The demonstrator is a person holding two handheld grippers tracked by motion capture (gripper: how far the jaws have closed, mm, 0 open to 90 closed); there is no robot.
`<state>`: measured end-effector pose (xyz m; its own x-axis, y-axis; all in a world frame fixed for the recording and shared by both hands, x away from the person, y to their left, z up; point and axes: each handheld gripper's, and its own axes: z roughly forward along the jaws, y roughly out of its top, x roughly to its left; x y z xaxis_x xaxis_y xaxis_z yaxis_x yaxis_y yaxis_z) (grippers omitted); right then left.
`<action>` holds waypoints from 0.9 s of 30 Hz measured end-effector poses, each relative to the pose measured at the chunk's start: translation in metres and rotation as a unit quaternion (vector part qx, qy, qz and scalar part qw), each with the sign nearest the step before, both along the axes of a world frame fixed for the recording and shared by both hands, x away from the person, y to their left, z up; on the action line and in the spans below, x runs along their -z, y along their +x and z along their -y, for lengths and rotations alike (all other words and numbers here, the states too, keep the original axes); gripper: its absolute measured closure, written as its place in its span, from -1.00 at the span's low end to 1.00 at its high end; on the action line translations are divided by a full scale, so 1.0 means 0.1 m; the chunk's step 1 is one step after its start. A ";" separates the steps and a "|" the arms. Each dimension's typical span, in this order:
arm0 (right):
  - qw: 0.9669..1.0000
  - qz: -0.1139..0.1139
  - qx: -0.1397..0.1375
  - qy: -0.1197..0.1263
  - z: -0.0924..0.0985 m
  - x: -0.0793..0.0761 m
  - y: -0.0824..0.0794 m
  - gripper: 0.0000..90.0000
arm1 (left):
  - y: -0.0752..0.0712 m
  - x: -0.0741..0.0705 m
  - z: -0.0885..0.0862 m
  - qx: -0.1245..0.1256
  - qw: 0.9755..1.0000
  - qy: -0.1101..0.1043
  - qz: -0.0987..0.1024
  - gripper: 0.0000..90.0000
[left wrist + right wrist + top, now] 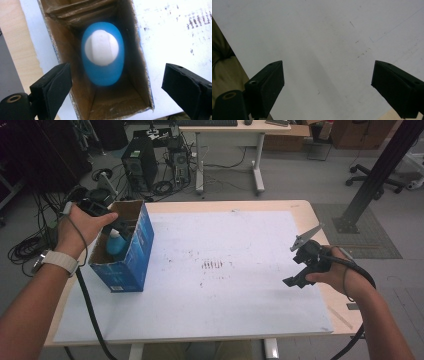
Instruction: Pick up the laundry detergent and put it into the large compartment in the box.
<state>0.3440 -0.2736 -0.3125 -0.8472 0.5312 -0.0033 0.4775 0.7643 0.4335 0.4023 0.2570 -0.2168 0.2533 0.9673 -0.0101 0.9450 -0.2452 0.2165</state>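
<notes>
Above the blue box, left gripper spread wide over blue bottle, touching nothing, right gripper spread, empty.

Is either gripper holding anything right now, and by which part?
Nothing held. The left gripper hangs open above the blue bottle in the box; the right gripper is open.

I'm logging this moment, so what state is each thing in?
Blue cardboard box: upright, top open.
Blue bottle: standing inside the box, white cap on.
Left gripper: open, above the box opening.
Right gripper: open, holding nothing, over the white table cover.
</notes>
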 end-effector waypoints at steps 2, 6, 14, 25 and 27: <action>1.000 0.000 0.001 0.000 0.00 0.00 0.00 -0.75 | -0.01 -0.02 0.02 0.002 1.000 -0.001 -0.002 -0.79; 1.000 0.000 0.001 -0.001 0.00 0.00 -0.01 -0.75 | -0.04 -0.08 0.06 0.007 1.000 0.002 0.001 -0.79; 1.000 0.002 -0.002 0.000 -0.03 -0.02 -0.01 -0.75 | -0.09 -0.22 0.19 0.026 1.000 0.014 0.006 -0.79; 1.000 0.000 -0.001 0.000 -0.04 -0.03 -0.02 -0.75 | -0.18 -0.36 0.35 0.062 0.998 0.011 0.014 -0.78; 1.000 0.001 -0.002 0.000 -0.05 -0.04 -0.02 -0.75 | -0.20 -0.37 0.37 0.067 0.998 0.011 0.013 -0.78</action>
